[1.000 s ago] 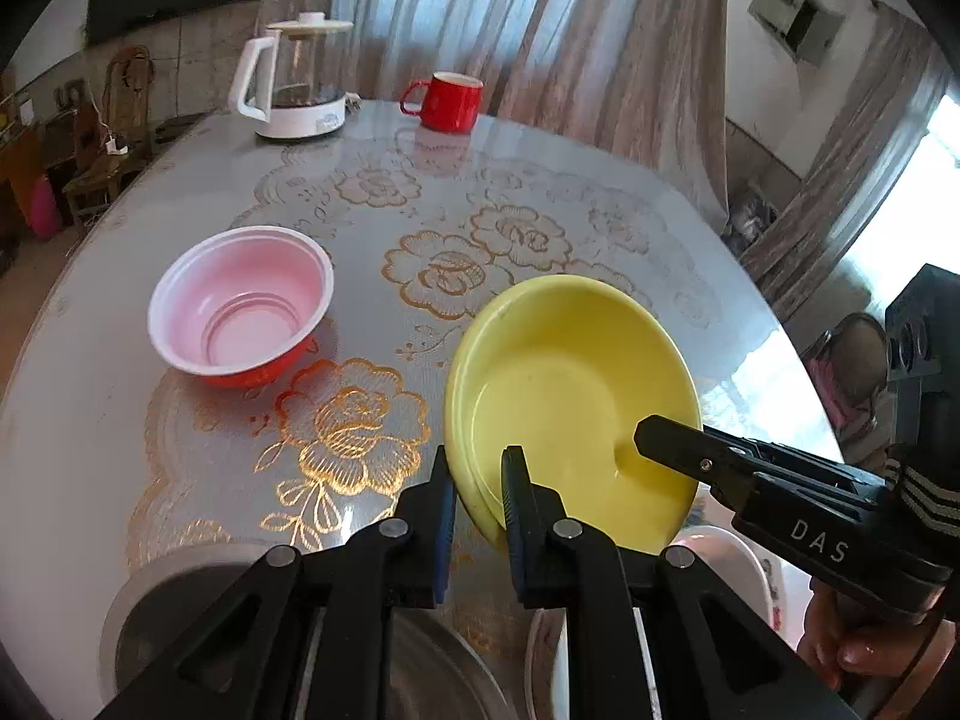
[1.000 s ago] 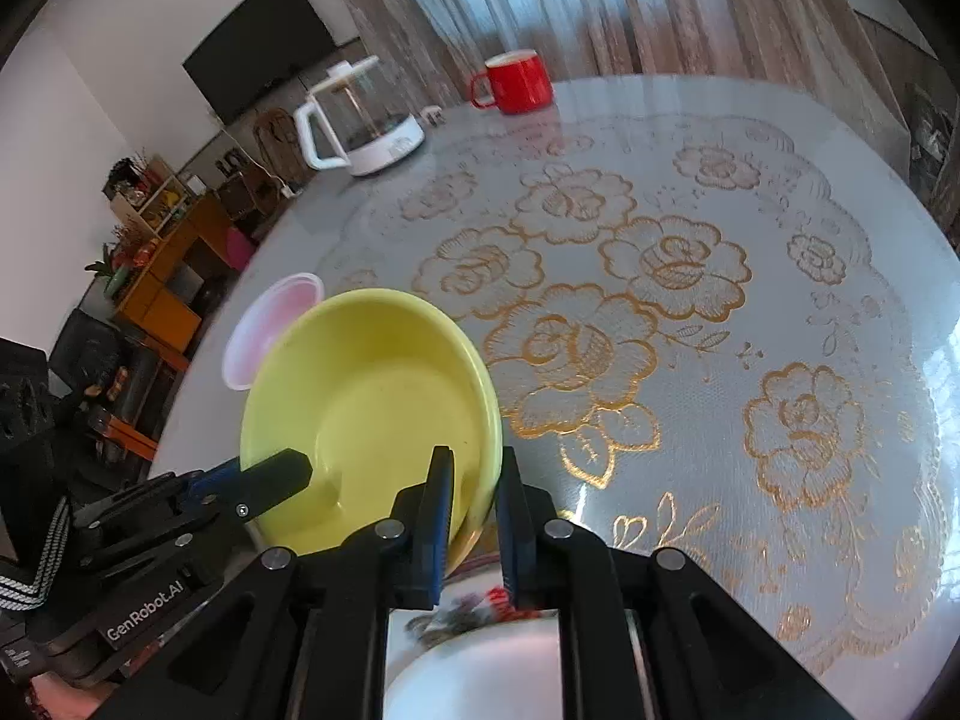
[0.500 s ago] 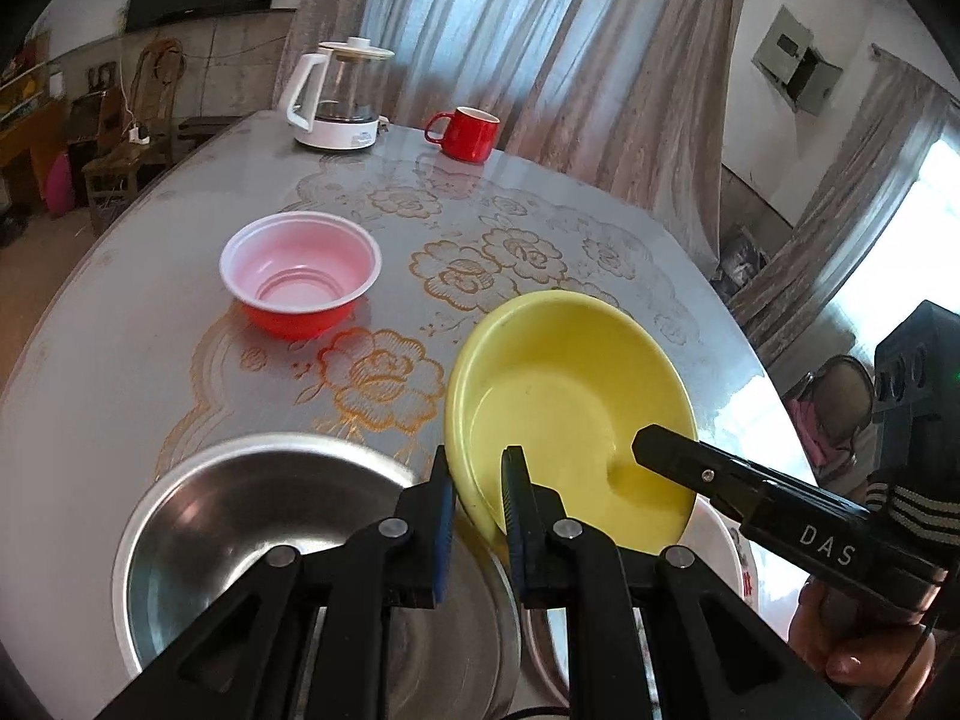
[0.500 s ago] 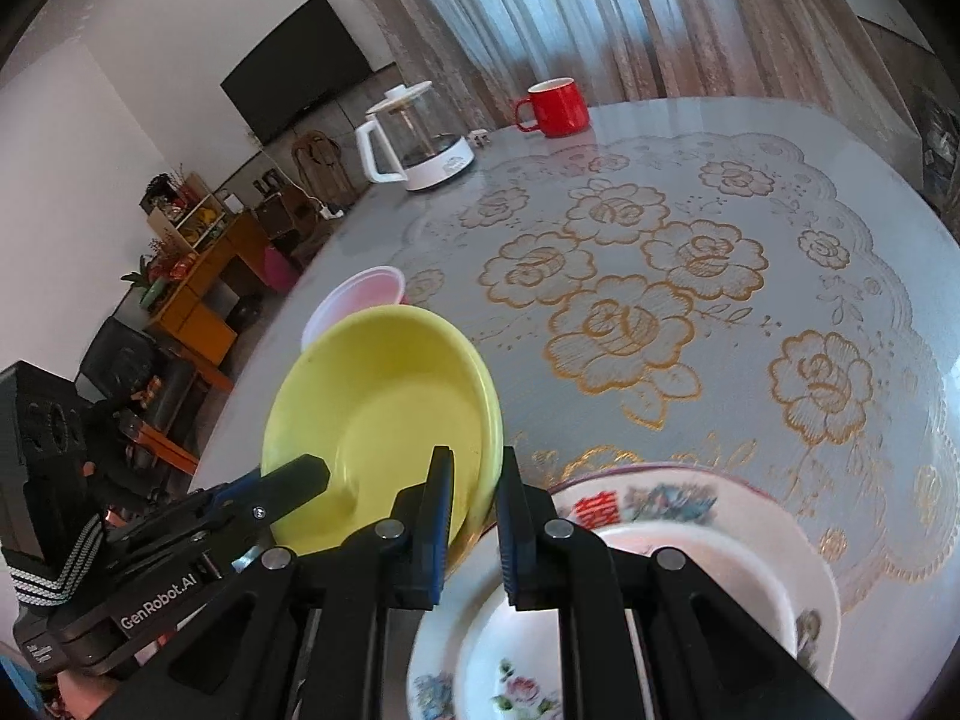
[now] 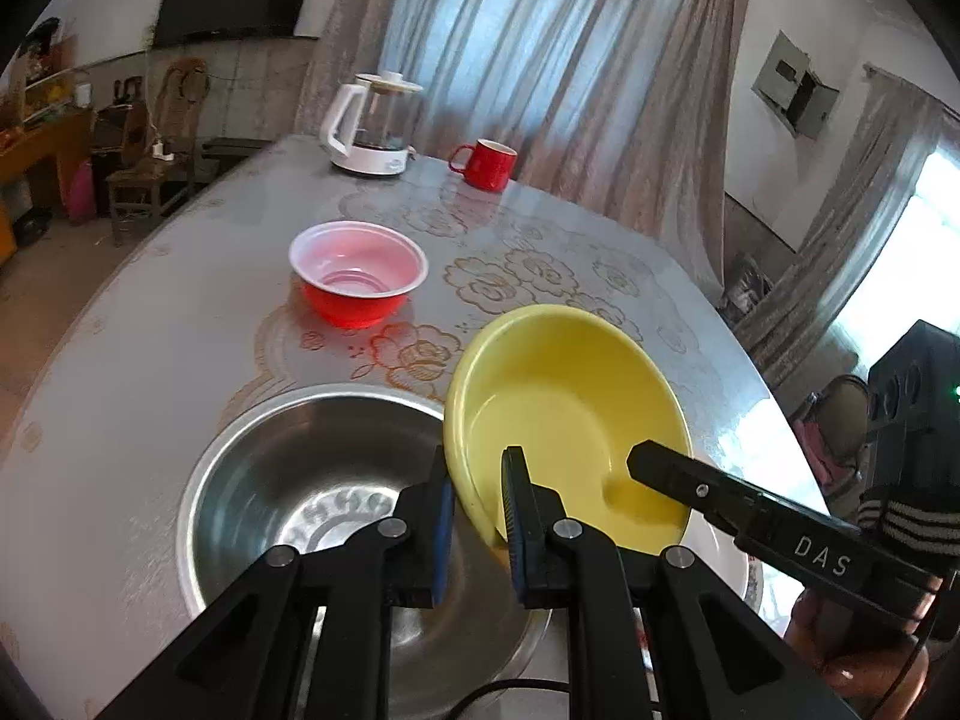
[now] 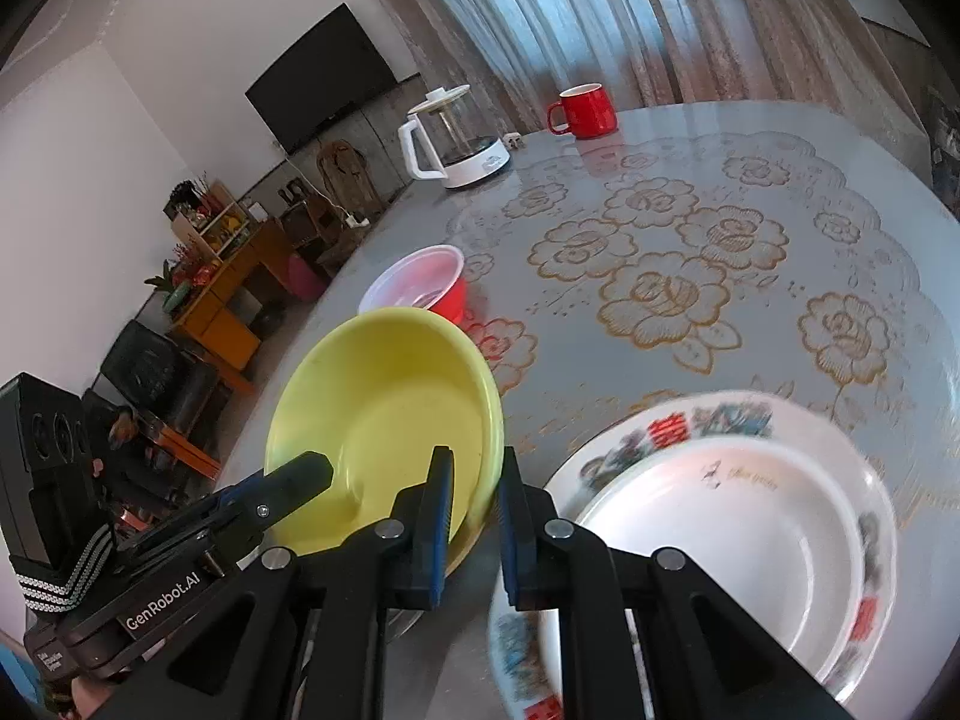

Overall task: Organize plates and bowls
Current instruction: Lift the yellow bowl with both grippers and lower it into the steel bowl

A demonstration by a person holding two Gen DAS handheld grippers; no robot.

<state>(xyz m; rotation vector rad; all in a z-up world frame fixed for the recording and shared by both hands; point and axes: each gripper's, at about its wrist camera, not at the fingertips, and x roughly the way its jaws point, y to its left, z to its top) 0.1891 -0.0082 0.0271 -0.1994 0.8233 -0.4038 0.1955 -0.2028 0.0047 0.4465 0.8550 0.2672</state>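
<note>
Both grippers hold one yellow bowl (image 5: 570,414) above the table. My left gripper (image 5: 478,483) is shut on its near-left rim; my right gripper (image 6: 472,483) is shut on its right rim, where the same yellow bowl (image 6: 384,420) shows. A large steel bowl (image 5: 300,480) sits just left of and below the yellow one. To the right lie two stacked white plates (image 6: 720,522), the lower with a flowered border. A red bowl with a white inside (image 5: 358,276) stands farther back on the table.
A glass kettle on a white base (image 5: 375,126) and a red mug (image 5: 485,163) stand at the far edge of the round table (image 6: 780,192) with its gold flower cloth. Chairs, shelves and a wall screen lie beyond the table's left side.
Both grippers have drawn back toward the near edge with the yellow bowl. The steel bowl and the stacked plates have come into view beneath and beside it.
</note>
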